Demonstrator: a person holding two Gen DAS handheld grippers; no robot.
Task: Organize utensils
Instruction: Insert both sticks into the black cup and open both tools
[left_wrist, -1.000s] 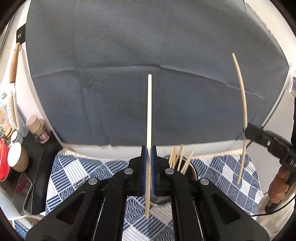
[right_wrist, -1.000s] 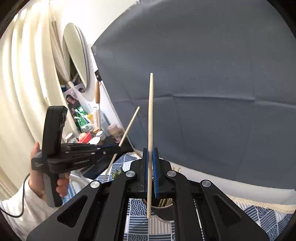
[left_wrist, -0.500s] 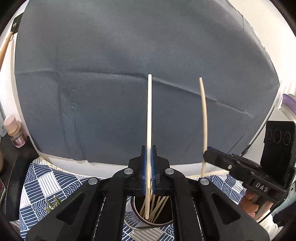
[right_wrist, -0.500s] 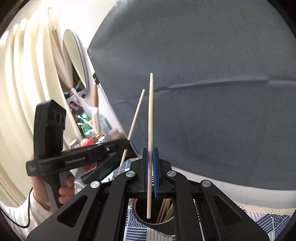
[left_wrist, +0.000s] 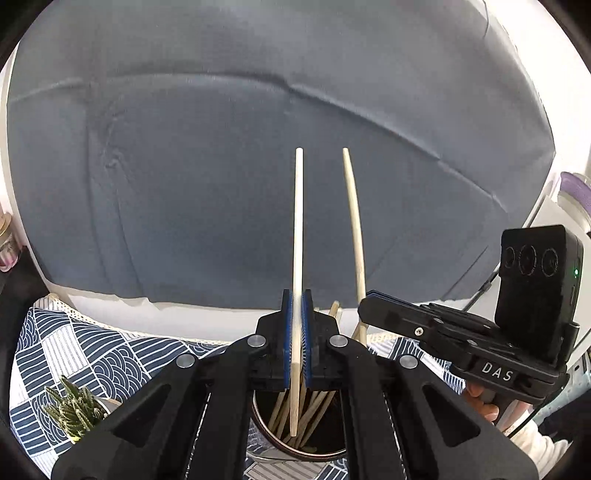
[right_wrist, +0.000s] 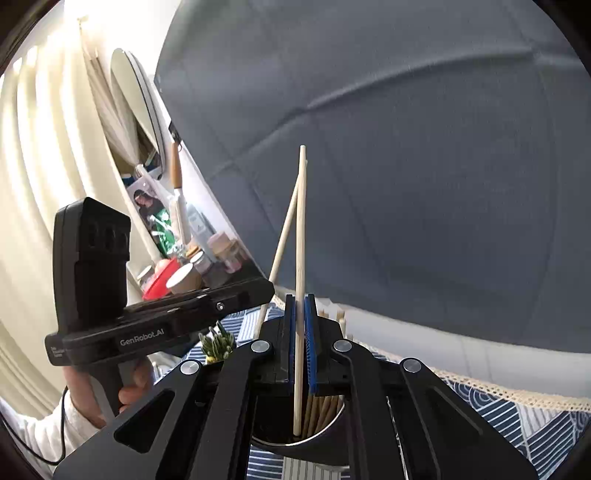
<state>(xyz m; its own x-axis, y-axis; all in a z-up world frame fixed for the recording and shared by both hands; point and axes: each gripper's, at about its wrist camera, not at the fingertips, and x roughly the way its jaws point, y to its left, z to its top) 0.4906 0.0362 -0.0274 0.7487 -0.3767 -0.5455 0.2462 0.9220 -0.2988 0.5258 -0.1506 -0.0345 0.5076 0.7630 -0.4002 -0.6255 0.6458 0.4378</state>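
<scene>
At the left of the left wrist view we see a small spiky green succulent in a pale pot (left_wrist: 75, 411) standing on the blue-and-white patterned cloth (left_wrist: 85, 354) that covers the worktop, near the cloth's lace-trimmed far edge. Behind it hangs a wide grey fabric backdrop (left_wrist: 221, 166). In the middle, our left gripper (left_wrist: 296, 343) has its jaws pressed shut on a pale wooden chopstick (left_wrist: 297, 236), held upright with its lower tip inside the dark round metal cup (left_wrist: 295, 445) below, where a bundle of loose wooden chopsticks (left_wrist: 314, 410) leans. To the right, our right gripper (left_wrist: 373, 308) comes in from the side, its jaws clamped on a second pale wooden chopstick (left_wrist: 355, 229) that also stands upright, its lower end reaching down behind the left gripper beside the cup.

In the right wrist view, the left gripper (right_wrist: 264, 291) shows at the left, with a cluttered shelf of jars and bottles (right_wrist: 192, 266) behind it. At centre the right gripper (right_wrist: 300, 332) holds its chopstick (right_wrist: 301, 236) with the tip down in the cup (right_wrist: 314, 450).
</scene>
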